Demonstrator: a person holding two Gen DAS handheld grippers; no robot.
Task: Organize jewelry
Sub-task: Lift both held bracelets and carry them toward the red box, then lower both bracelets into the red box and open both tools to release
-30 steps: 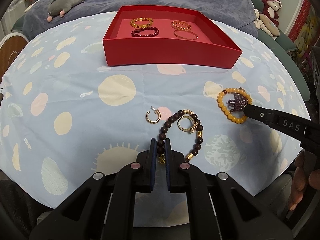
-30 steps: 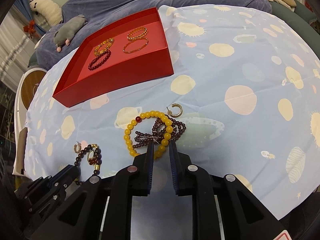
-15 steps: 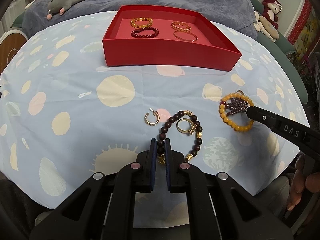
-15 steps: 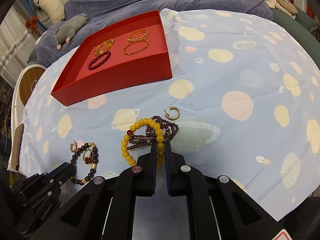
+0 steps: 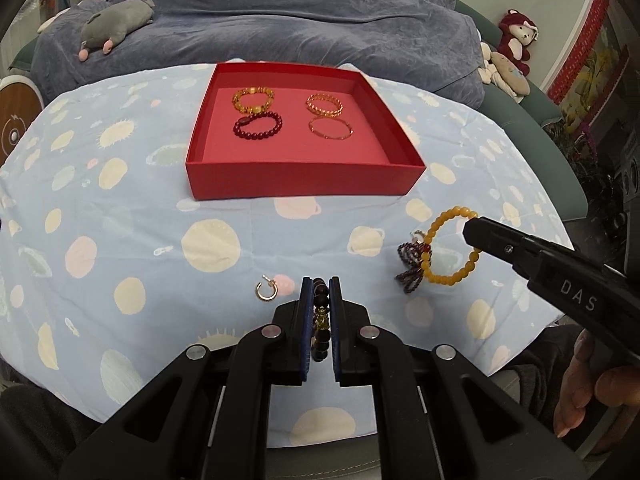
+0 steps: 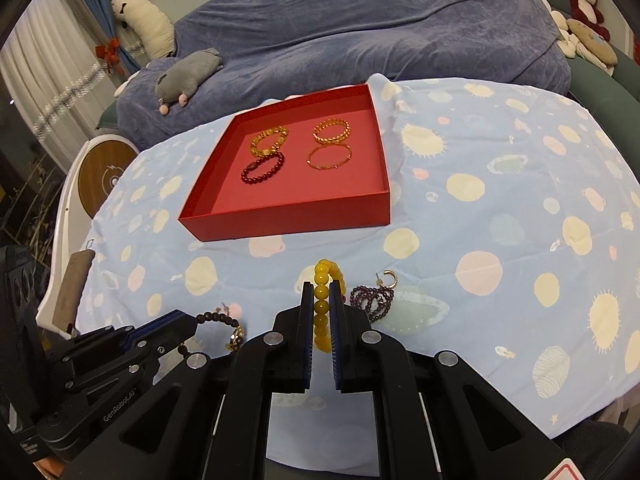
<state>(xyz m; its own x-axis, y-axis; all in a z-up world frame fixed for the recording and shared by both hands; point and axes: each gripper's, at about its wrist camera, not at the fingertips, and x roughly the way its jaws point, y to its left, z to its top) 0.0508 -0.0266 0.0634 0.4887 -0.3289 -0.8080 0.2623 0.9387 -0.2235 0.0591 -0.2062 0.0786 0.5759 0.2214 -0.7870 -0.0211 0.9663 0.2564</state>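
Note:
My left gripper (image 5: 320, 284) is shut on a dark wood bead bracelet (image 5: 321, 320), lifted off the cloth; it also shows in the right wrist view (image 6: 218, 317). My right gripper (image 6: 321, 290) is shut on a yellow bead bracelet (image 6: 322, 308), held up off the cloth; it also shows in the left wrist view (image 5: 444, 248). A dark purple bead strand (image 6: 370, 300) lies on the cloth beside it. The red tray (image 5: 304, 178) holds several bracelets at the far side.
A gold hoop earring (image 5: 266, 291) lies on the cloth left of my left gripper. Another gold hoop earring (image 6: 390, 279) lies by the purple strand. A blue couch with a grey plush toy (image 5: 116, 20) stands behind the table.
Both grippers have risen and moved toward the tray. The dark bracelet and the yellow bracelet have left the cloth. The purple strand has slipped off the yellow bracelet and stays on the cloth.

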